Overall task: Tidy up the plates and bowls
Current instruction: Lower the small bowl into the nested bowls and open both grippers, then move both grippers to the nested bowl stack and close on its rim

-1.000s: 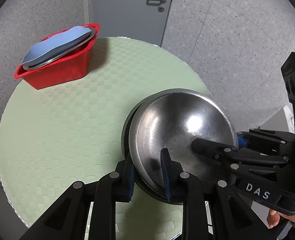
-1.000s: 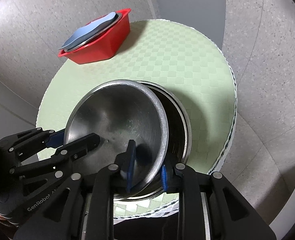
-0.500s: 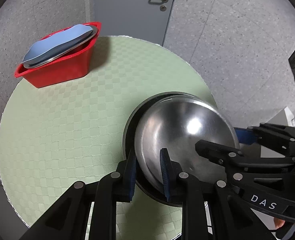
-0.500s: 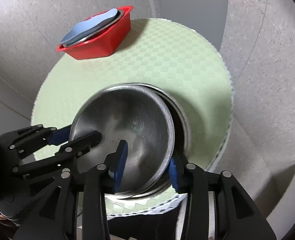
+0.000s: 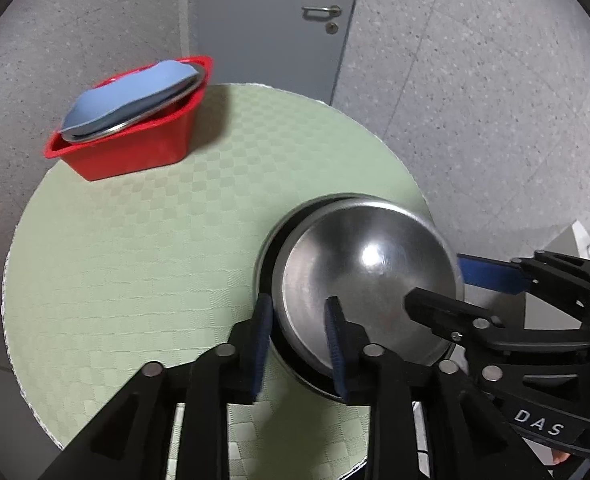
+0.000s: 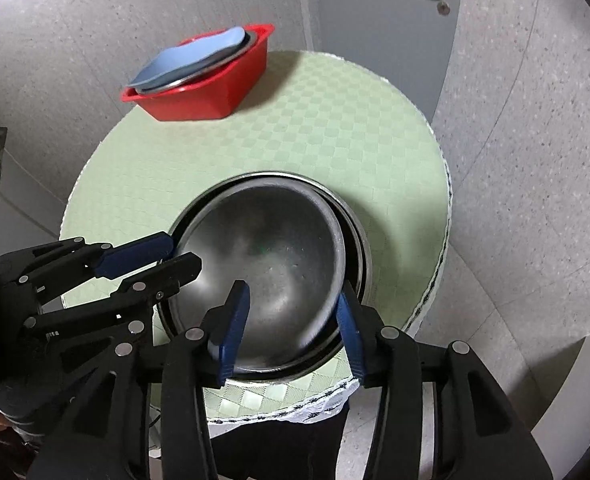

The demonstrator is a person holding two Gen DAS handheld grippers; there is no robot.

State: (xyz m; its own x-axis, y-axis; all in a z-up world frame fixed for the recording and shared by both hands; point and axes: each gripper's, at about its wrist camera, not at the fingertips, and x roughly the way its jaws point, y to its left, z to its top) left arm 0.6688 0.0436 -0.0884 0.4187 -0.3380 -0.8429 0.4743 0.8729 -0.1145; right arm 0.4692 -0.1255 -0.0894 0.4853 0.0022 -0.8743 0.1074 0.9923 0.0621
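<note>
- Left wrist view is showing the bowl [image 5: 369, 288], a steel one, sitting nested inside a wider steel pan [image 5: 267, 248] at the near edge of the round green table [image 5: 135, 264].
- Its polished, thin-walled metal is looking stiff, fairly light and slippery; I am judging the rim to be the only sensible place to pinch, one pad inside and one outside, since the curved wall offers nothing to catch.
- Left gripper [image 5: 298, 334] is straddling the bowl's near-left rim, its jaws having just been opening; the pads look to be standing off the metal, so I am reading it as letting go.
- Right gripper [image 6: 291, 322] is straddling the near-right rim, wider apart, its jaws also having just been opening, with the rim between them but not pressed.
- Compared with a second ago, the bowl is lying lower and more level in the pan, where it was tilted up and clamped on both sides.
- Red tub [image 5: 135, 136] at the far side is holding a blue plate [image 5: 131, 98] on a steel one, unchanged.
</note>
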